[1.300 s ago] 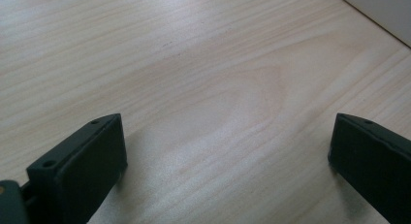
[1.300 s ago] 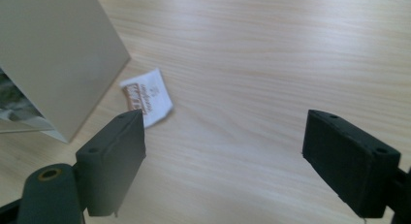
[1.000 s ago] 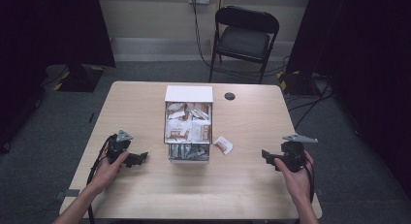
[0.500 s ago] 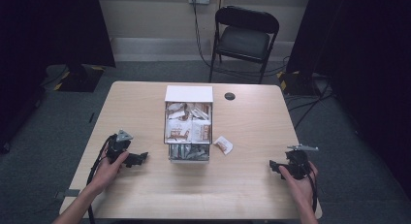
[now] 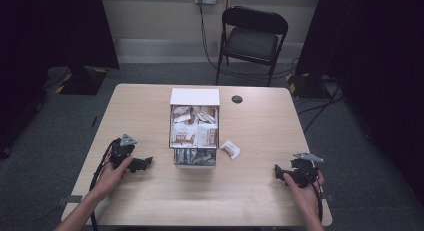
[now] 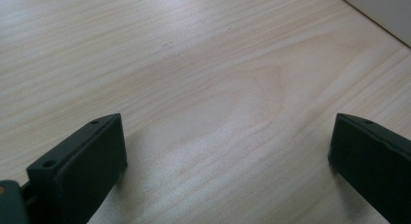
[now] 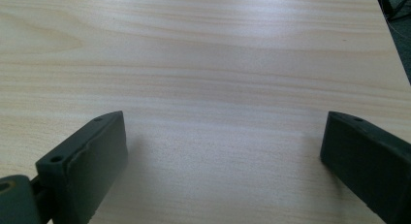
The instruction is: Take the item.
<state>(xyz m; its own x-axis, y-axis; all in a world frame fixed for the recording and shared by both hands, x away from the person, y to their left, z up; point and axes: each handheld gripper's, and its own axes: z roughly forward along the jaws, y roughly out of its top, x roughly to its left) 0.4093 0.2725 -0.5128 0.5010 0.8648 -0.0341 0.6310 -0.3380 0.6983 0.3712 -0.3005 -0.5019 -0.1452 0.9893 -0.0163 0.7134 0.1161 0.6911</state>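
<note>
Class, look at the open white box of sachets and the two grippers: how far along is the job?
Done: the open white box looks well filled with sachets. In hand: nothing; the left gripper and right gripper sit low at the wooden table, jaws open and empty, the right's having just been opening. Left: probably the small white sachet lying beside the box.

My black left gripper (image 5: 134,163) and black right gripper (image 5: 290,173) rest on my pale wood-grained table (image 5: 260,136), near a white box (image 5: 195,97).

Box (image 5: 195,128) mid-table (image 5: 260,201), between L gripper (image 5: 145,163) & R gripper (image 5: 278,171); loose packet (image 5: 230,149) just R of box, fwd-left of R gripper.
</note>
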